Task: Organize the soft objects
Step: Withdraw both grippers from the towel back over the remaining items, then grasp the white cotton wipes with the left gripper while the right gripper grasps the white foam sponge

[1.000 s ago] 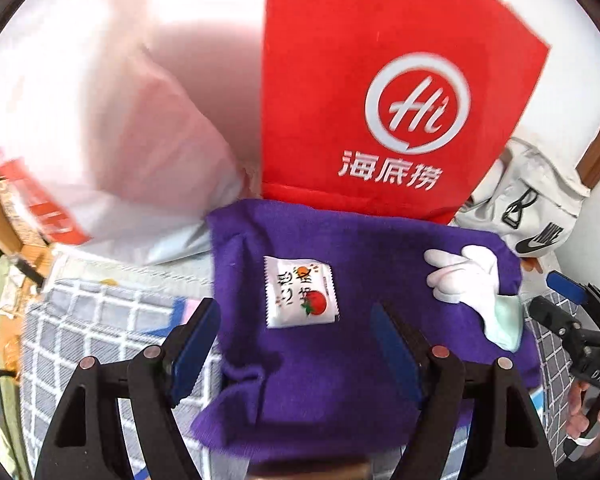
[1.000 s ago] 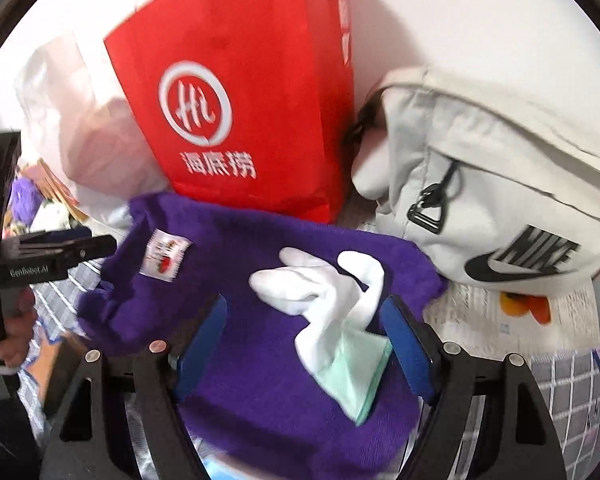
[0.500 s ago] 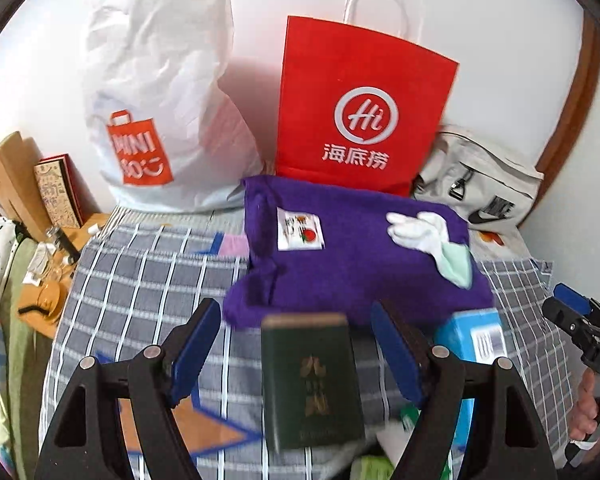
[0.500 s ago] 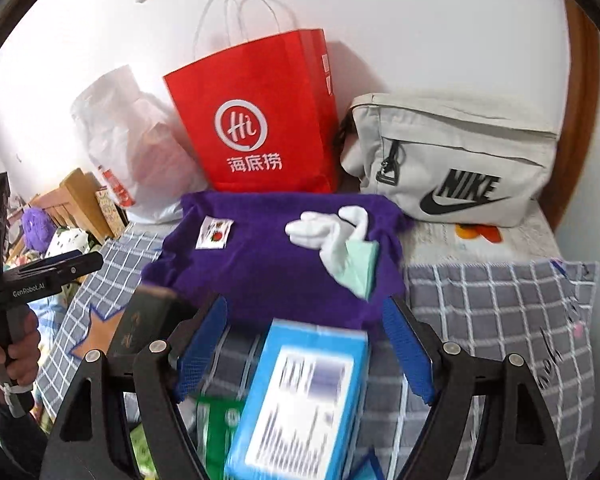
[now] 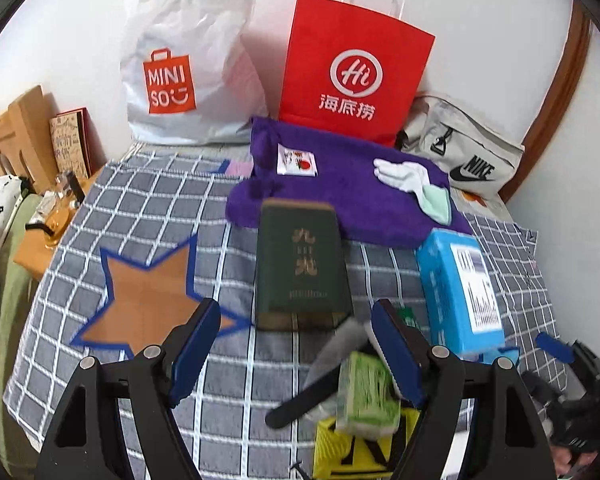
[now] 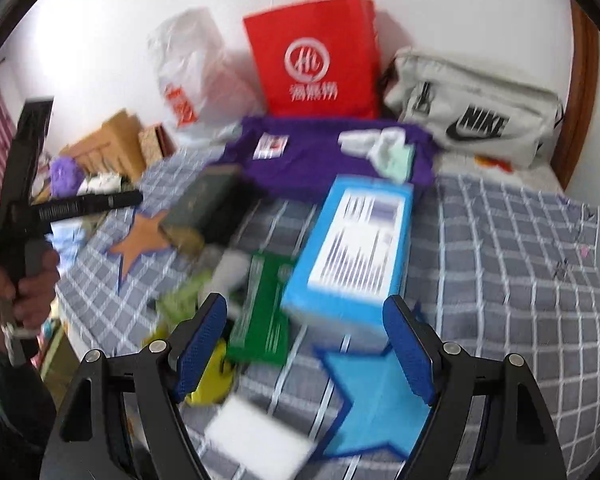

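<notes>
Right wrist view is motion-blurred throughout: print on the blue box (image 6: 356, 240) and green packet (image 6: 262, 312) unreadable. Left wrist view: yellow item (image 5: 360, 448) cut off by bottom edge, green pack (image 5: 366, 396) smeared, right gripper (image 5: 568, 364) mostly cropped at lower right.

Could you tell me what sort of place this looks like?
Probably a bedroom at home: a checked cover spread like bedding, a wooden headboard at its left edge, and shopping bags and a Nike pouch leaning against a white wall.
</notes>
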Action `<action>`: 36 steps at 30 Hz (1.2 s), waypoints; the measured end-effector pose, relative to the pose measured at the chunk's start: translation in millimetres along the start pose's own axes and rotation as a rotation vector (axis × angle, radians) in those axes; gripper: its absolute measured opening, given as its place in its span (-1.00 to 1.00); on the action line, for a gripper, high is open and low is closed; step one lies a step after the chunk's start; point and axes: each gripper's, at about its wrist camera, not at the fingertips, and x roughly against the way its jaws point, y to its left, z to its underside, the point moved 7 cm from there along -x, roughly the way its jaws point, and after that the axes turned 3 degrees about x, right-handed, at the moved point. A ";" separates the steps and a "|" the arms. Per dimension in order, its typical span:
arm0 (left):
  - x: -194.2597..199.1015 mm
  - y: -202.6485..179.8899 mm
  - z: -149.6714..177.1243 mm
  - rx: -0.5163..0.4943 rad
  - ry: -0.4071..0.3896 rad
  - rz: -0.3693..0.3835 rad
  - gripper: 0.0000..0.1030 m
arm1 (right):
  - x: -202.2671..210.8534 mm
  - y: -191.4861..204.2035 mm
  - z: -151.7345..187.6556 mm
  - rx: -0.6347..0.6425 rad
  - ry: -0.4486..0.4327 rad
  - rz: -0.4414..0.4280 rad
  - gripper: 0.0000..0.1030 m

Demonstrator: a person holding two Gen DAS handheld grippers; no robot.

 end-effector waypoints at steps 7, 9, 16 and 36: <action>3.0 2.3 34.5 0.017 0.017 0.043 0.49 | -1.7 20.2 48.2 0.021 0.018 -0.087 0.64; 3.3 3.2 42.8 0.018 0.022 0.048 0.49 | -1.2 22.7 56.1 0.041 0.015 -0.071 0.74; 5.2 1.7 59.9 0.022 0.023 0.071 0.49 | -9.9 33.0 88.2 0.126 0.052 -0.089 0.77; -25.3 -16.5 82.8 -0.048 0.089 0.097 0.49 | -34.5 46.1 92.7 0.148 0.012 -0.177 0.22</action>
